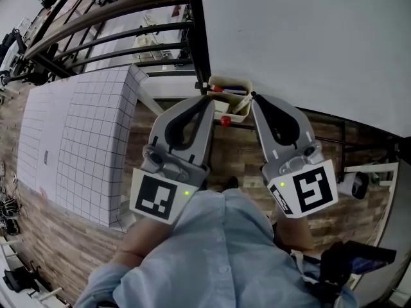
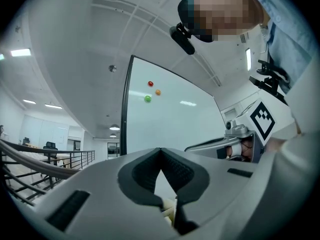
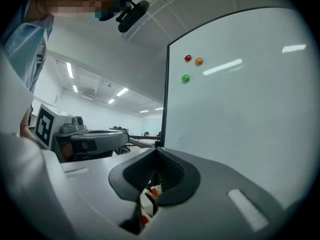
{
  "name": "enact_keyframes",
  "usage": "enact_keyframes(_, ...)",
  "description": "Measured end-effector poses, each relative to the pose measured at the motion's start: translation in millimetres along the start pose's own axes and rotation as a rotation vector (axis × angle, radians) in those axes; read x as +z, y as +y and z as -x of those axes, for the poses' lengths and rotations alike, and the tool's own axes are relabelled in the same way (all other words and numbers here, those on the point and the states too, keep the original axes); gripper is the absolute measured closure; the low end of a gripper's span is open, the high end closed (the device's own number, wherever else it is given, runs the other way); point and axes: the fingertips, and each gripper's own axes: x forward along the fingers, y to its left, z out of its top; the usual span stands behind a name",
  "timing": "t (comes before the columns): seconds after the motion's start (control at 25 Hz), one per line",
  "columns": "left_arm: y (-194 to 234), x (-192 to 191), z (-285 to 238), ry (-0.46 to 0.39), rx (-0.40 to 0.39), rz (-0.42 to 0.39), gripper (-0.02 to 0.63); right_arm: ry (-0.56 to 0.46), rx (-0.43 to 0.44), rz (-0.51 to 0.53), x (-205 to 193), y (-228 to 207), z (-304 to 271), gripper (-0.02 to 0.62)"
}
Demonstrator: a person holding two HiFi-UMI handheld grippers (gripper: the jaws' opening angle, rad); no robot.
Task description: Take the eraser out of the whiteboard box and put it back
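At the far left, a gridded white panel [image 1: 77, 140] is seen over the wooden floor, well apart from the work. The left gripper [image 1: 208, 101] is held with its tip just beside the left wall of the whiteboard box [image 1: 226, 79]. In the left gripper view its fingers are seen pressed together at the tips, with nothing between them.

The box hangs at the lower edge of the whiteboard [image 1: 308, 37], and red-capped markers [image 1: 221, 89] can be made out inside it. The eraser cannot be singled out among these contents. It is held by neither gripper, so it is judged to lie in the box. The right gripper [image 1: 254, 97] is placed just beside the box's right wall, its fingers fully shut on nothing.

Such a scene would fit an eraser about to be lifted out as well as one set back in, so no particular move can be prescribed. In either case care is called for. The box is small and crowded, so its thin walls and the markers should not be knocked by the fingers. Any travel near the box should be made slowly, so that it is not pushed along the board's edge.
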Motion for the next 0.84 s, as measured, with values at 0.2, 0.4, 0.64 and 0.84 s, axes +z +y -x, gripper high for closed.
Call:
enact_keyframes(0.2, 3.5, -0.5, 1.0, 0.006, 0.004, -0.004, 0.607, -0.014, 0.004, 0.002, 2.7, -0.2, -2.5, 0.595)
enact_keyframes(0.4, 6.5, -2.2, -0.9, 0.009, 0.002, -0.004, 0.607, -0.015, 0.005, -0.003, 1.6, -1.3, -7.0, 0.595)
enact_keyframes(0.64, 9.9, -2.5, -1.7, 0.008, 0.005, -0.005, 0.607, -0.017, 0.012, -0.002, 2.0, -0.7, -11.3, 0.595)
enact_keyframes(0.84, 14.1, -4.2, -4.7, 0.010, 0.006, -0.005, 0.607, -0.017, 0.017, -0.002, 1.2, -2.2, -17.0, 0.595)
